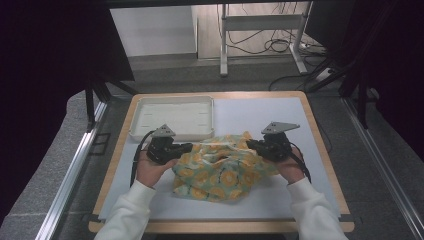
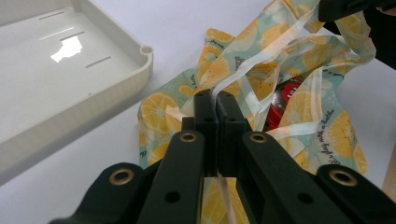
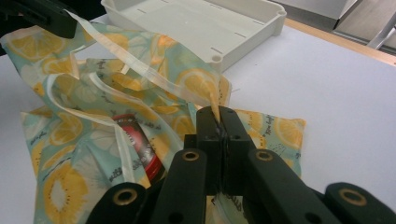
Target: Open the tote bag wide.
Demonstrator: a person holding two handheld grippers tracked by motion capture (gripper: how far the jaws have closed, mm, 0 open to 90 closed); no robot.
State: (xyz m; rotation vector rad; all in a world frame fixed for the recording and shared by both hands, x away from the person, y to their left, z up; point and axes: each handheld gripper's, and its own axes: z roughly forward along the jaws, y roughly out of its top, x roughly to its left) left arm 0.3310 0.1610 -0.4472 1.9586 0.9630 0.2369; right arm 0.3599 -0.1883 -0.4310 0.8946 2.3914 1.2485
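A: Lemon-print bag (image 1: pixel 220 170) is lying mid-table, just in front of the white tray (image 1: pixel 172 117). Its rim is being pinched at both ends: left gripper (image 1: pixel 186 147) clamped shut on the pale edge tape (image 2: pixel 261 63), right gripper (image 1: pixel 251 145) clamped shut on the same tape at the far side.

B: Advice for the step?

A: Mouth is being spread. Pull should be kept even and level, tape kept taut, not jerked, or the thin edge is likely to be slipped out of the jaws.

B: Anything gained from the gripper views?

A: Yes. A red can (image 2: pixel 282 100) inside the bag is being shown there; from the high view it is being hidden by fabric.
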